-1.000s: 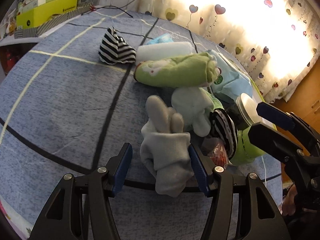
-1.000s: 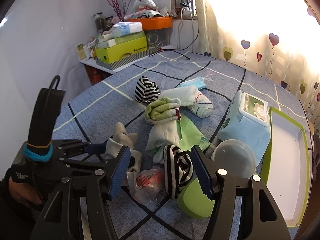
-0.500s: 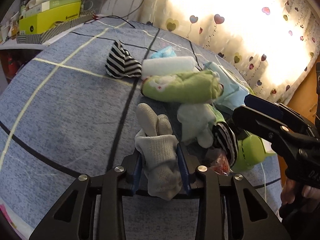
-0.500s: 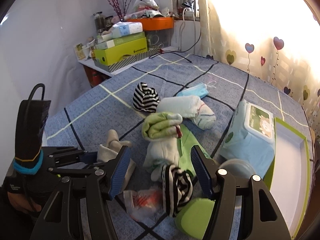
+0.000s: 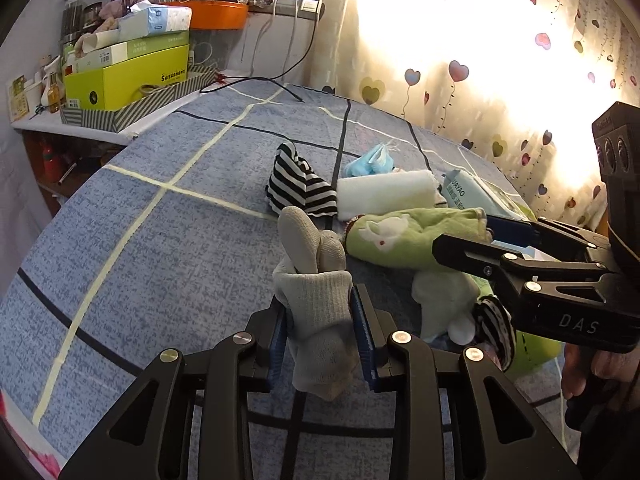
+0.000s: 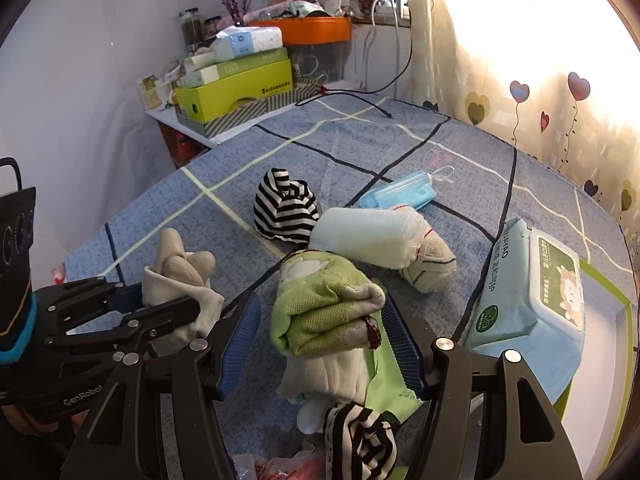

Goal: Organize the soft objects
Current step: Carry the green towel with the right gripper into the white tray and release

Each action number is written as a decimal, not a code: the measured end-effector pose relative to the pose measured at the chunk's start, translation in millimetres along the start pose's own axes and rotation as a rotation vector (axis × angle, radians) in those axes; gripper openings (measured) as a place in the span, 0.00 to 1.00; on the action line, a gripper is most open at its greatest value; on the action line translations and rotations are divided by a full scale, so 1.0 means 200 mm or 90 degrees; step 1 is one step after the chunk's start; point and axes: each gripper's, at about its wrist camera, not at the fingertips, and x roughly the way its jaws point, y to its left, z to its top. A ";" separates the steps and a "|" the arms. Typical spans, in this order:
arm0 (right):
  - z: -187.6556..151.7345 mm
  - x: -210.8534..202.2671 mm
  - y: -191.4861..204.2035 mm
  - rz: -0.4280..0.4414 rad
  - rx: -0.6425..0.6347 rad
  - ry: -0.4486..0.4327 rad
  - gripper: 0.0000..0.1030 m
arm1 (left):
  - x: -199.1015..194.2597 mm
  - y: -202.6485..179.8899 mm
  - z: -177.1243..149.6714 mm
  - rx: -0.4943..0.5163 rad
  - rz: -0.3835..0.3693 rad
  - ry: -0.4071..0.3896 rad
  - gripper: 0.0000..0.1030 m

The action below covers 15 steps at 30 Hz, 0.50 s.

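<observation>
Between your left gripper's jaws, at 6 o'clock of its view, the grey sock is pinched; those jaws have just been closing on it. Your right gripper's jaws have just been closing too and stand spread around the green roll, with a gap showing on the left side, so it is not yet pinched. The risk: the sock is held at its cuff with loose toes standing out above, and it could slide free if you swing it. The roll lies on a pale cloth and a green packet; closing low could drag those along, or unroll the towel. Your two tools also sit near each other and may collide. Counted on the bed: one grey sock, one green roll, one white roll at 12 o'clock of it, two striped socks, one mask, one wipes pack at 3 o'clock, one tray.
</observation>
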 end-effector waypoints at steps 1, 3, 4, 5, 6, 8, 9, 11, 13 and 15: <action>0.00 0.00 0.00 0.000 -0.002 0.001 0.43 | 0.00 0.00 0.00 -0.001 0.001 0.000 0.31; 0.00 0.00 -0.01 0.000 0.000 -0.003 0.40 | 0.01 0.01 0.00 -0.002 0.003 -0.002 0.31; 0.00 -0.01 -0.01 0.001 0.003 -0.007 0.39 | 0.01 0.01 0.00 -0.002 0.004 -0.004 0.31; 0.00 -0.02 -0.02 0.001 0.006 -0.011 0.37 | 0.01 0.01 0.01 -0.002 0.004 -0.006 0.31; -0.01 -0.03 -0.02 0.003 0.008 -0.013 0.36 | 0.01 0.01 0.01 -0.003 0.004 -0.008 0.31; -0.01 -0.05 -0.03 0.008 0.014 -0.022 0.35 | 0.00 0.01 0.01 -0.003 0.002 -0.011 0.31; -0.01 -0.07 -0.03 0.010 0.016 -0.027 0.35 | -0.01 0.00 0.02 -0.001 0.001 -0.013 0.31; -0.02 -0.10 -0.03 0.015 0.019 -0.038 0.35 | -0.01 -0.01 0.02 0.000 -0.001 -0.013 0.31; -0.03 -0.14 -0.03 0.021 0.023 -0.051 0.34 | -0.02 -0.02 0.02 0.000 -0.005 -0.012 0.31; -0.03 -0.17 -0.03 0.024 0.025 -0.061 0.33 | -0.03 -0.03 0.03 0.001 -0.010 -0.012 0.31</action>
